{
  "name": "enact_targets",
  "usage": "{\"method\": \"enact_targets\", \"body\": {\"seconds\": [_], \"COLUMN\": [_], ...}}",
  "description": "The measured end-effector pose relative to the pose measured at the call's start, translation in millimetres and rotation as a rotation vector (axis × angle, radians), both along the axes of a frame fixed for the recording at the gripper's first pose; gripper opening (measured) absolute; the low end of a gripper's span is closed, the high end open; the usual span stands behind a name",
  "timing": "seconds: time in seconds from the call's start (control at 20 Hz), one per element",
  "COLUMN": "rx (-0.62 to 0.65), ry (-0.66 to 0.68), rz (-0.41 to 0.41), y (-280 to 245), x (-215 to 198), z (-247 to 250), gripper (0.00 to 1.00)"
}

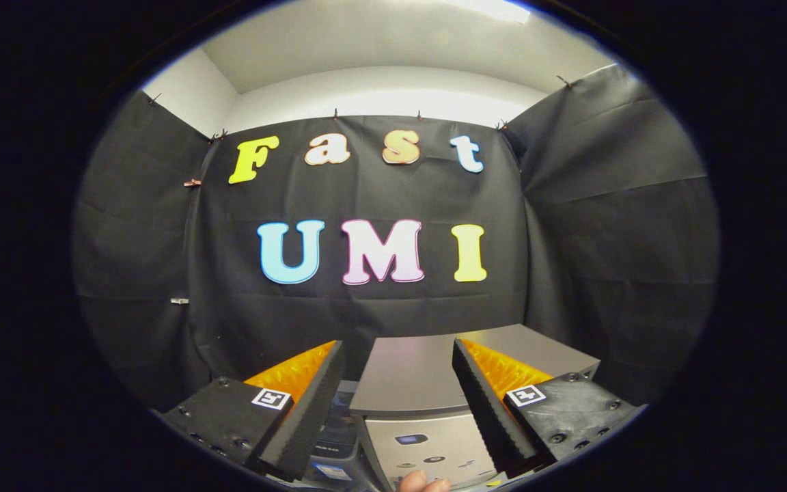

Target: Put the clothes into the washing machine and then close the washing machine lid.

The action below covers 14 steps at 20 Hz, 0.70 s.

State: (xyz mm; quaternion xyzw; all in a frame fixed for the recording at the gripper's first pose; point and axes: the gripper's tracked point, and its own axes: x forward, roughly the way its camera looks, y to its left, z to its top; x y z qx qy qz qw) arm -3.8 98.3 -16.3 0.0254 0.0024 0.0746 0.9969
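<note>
Hovering with its fingers spread and empty, the tool [393, 410] faces the washing machine [421, 403] just ahead, lid [410, 369] seemingly down. No clothes are in sight, so groping for them risks bumping the machine or the fingertip [424, 484] below.

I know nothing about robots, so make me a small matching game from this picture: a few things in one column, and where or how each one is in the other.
Things:
1. tool
2. grey box-shaped washing machine
3. fingertip of a person
4. black cloth booth wall

Place or state:
A. beyond the machine, at the back
B. open, holding nothing
C. lid down, between and just ahead of the fingers
D. at the near lower edge of the machine's front panel

Pairs: 1-B, 2-C, 3-D, 4-A
</note>
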Motion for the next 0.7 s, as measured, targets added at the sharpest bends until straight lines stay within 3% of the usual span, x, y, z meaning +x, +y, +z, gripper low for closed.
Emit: {"method": "enact_targets", "body": {"seconds": [0.25, 0.7], "rx": [0.007, -0.043], "ry": [-0.015, 0.022], "rz": [0.009, 0.001], "y": [-9.0, -10.3], "x": [-25.0, -20.4], "z": [-0.6, -19.1], "gripper": [0.99, 0.99]}}
